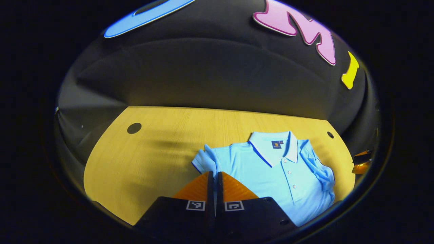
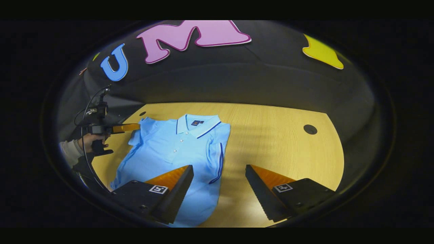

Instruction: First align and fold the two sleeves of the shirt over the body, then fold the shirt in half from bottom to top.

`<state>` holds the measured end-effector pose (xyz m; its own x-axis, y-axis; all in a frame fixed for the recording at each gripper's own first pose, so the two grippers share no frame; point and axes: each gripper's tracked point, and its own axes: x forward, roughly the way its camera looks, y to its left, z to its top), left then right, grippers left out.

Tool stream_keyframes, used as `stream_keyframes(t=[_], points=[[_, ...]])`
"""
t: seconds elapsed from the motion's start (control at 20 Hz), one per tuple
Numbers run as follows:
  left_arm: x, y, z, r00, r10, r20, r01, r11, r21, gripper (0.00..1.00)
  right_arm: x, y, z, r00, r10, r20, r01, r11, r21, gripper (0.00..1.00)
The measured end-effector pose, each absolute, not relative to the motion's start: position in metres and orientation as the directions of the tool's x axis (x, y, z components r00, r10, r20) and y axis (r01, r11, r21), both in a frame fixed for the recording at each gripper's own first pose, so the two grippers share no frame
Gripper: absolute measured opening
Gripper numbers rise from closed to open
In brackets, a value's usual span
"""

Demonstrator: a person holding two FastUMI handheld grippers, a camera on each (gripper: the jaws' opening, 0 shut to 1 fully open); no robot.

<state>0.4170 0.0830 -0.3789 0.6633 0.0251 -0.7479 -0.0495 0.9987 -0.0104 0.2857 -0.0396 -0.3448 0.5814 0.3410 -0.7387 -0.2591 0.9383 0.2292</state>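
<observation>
A light blue polo shirt [image 1: 271,176] lies face up on the wooden table [image 1: 142,162], collar toward the far wall. My left gripper [image 1: 214,174] is shut, with a strip of the shirt's sleeve [image 1: 203,159] pinched between its fingers. In the right gripper view the shirt [image 2: 169,149] lies left of centre. There the left gripper [image 2: 127,128], held by a hand [image 2: 89,140], meets the sleeve at the shoulder. The other sleeve [image 2: 217,159] lies folded over the body. My right gripper [image 2: 219,167] hovers open above that folded edge, holding nothing.
The table has a round hole [image 1: 134,128] at its far left and another hole [image 2: 310,129] at its far right. Bare wood [image 2: 288,149] lies to the right of the shirt. Black cloth walls close in behind the table.
</observation>
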Motion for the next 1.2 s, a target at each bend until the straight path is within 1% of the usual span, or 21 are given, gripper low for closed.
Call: stream_keyframes(t=[0.05, 0.1, 0.15, 0.3, 0.35, 0.4, 0.75, 0.95, 1.05, 1.15, 1.2], points=[[0.415, 0.078, -0.378, 0.658, 0.021, -0.753, -0.05, 0.999, -0.015, 0.06, 0.286, -0.038, -0.345, 0.583, 0.344, -0.736, -0.266, 0.937, 0.227, 0.97], [0.414, 0.074, -0.378, 0.656, 0.015, -0.755, -0.047, 0.999, -0.021, 0.06, 0.285, -0.037, -0.345, 0.581, 0.349, -0.736, -0.271, 0.935, 0.229, 0.88], [0.414, 0.07, -0.376, 0.658, 0.013, -0.753, -0.043, 0.999, -0.021, 0.06, 0.284, -0.035, -0.345, 0.578, 0.354, -0.736, -0.276, 0.933, 0.232, 0.97], [0.414, 0.052, -0.371, 0.665, -0.014, -0.747, -0.018, 0.999, -0.035, 0.06, 0.284, -0.029, -0.346, 0.574, 0.367, -0.732, -0.294, 0.927, 0.235, 0.97], [0.415, 0.046, -0.372, 0.663, -0.022, -0.748, -0.008, 0.999, -0.037, 0.06, 0.283, -0.026, -0.346, 0.573, 0.374, -0.729, -0.301, 0.924, 0.236, 0.89], [0.413, 0.039, -0.374, 0.658, -0.032, -0.752, 0.002, 0.999, -0.04, 0.06, 0.283, -0.024, -0.346, 0.571, 0.379, -0.728, -0.308, 0.921, 0.237, 0.97], [0.407, 0.003, -0.393, 0.621, -0.062, -0.781, 0.038, 0.998, -0.049, 0.06, 0.279, -0.018, -0.347, 0.564, 0.406, -0.719, -0.357, 0.905, 0.231, 0.97], [0.406, -0.003, -0.406, 0.6, -0.045, -0.799, 0.047, 0.999, -0.021, 0.07, 0.277, -0.017, -0.351, 0.551, 0.421, -0.721, -0.365, 0.898, 0.245, 0.97], [0.4, -0.003, -0.413, 0.58, -0.046, -0.814, 0.048, 0.999, -0.022, 0.08, 0.277, -0.016, -0.352, 0.547, 0.428, -0.72, -0.375, 0.894, 0.247, 0.97], [0.395, 0.003, -0.419, 0.56, -0.021, -0.828, 0.034, 0.999, -0.003, 0.12, 0.275, -0.012, -0.352, 0.54, 0.439, -0.718, -0.385, 0.888, 0.253, 0.97], [0.391, -0.001, -0.419, 0.556, -0.026, -0.83, 0.023, 1.0, -0.015, 0.21, 0.275, -0.011, -0.351, 0.54, 0.443, -0.716, -0.391, 0.885, 0.252, 0.97]])
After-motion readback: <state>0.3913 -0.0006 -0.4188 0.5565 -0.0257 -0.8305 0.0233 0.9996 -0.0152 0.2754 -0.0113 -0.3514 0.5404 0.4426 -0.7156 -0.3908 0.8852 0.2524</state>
